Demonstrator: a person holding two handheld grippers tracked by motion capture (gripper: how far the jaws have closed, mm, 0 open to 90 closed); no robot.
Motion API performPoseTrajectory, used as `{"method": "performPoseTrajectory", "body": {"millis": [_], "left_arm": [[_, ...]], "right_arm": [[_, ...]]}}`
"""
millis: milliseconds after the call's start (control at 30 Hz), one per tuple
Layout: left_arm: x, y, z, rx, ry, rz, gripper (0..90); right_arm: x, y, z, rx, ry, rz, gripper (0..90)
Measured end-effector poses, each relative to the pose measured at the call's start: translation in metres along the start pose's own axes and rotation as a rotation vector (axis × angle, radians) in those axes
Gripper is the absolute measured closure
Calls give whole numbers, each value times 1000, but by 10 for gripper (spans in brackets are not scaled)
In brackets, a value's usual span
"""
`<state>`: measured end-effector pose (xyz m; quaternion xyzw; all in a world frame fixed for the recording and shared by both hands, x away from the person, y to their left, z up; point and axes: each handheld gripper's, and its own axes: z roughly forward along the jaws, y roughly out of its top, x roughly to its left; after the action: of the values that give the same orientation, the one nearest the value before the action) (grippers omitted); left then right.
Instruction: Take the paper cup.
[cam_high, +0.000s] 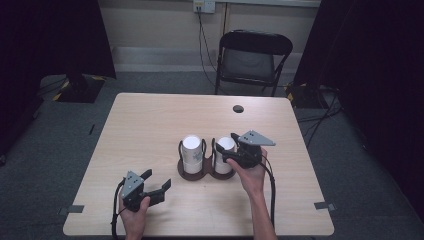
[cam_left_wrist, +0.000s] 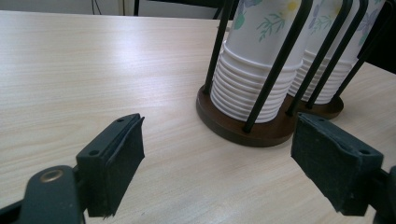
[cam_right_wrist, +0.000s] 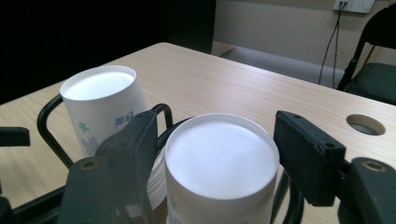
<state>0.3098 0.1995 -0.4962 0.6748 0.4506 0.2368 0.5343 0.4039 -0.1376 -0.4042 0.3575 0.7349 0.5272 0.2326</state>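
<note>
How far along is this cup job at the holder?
Early, by the look of it. Nothing looks done: both stacks of paper cups sit in the wire holder, and no cup lies on the table. In hand: the right gripper straddles the right stack, jaws apart. The left gripper waits open. Gripping and lifting a cup probably remain.

Two cup stacks (cam_high: 191, 150) side by side — in holder (cam_high: 192, 173)
</note>
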Motion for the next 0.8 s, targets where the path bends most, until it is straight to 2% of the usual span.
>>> {"method": "performPoseTrajectory", "body": {"millis": [333,567,633,800], "left_arm": [[2,0,-1,-7,-5,-14,171],[2,0,-1,-7,-5,-16,171],[2,-1,-1,-11,-8,-17,171],[2,0,-1,-10,-5,-17,171]], "right_arm": [[2,-2,3,11,-6,-25,328],[2,-4,6,17,-15,-25,325],[4,-4,5,19,-20,-40,326],[2,-6,7,33,-26,-31,351]]}}
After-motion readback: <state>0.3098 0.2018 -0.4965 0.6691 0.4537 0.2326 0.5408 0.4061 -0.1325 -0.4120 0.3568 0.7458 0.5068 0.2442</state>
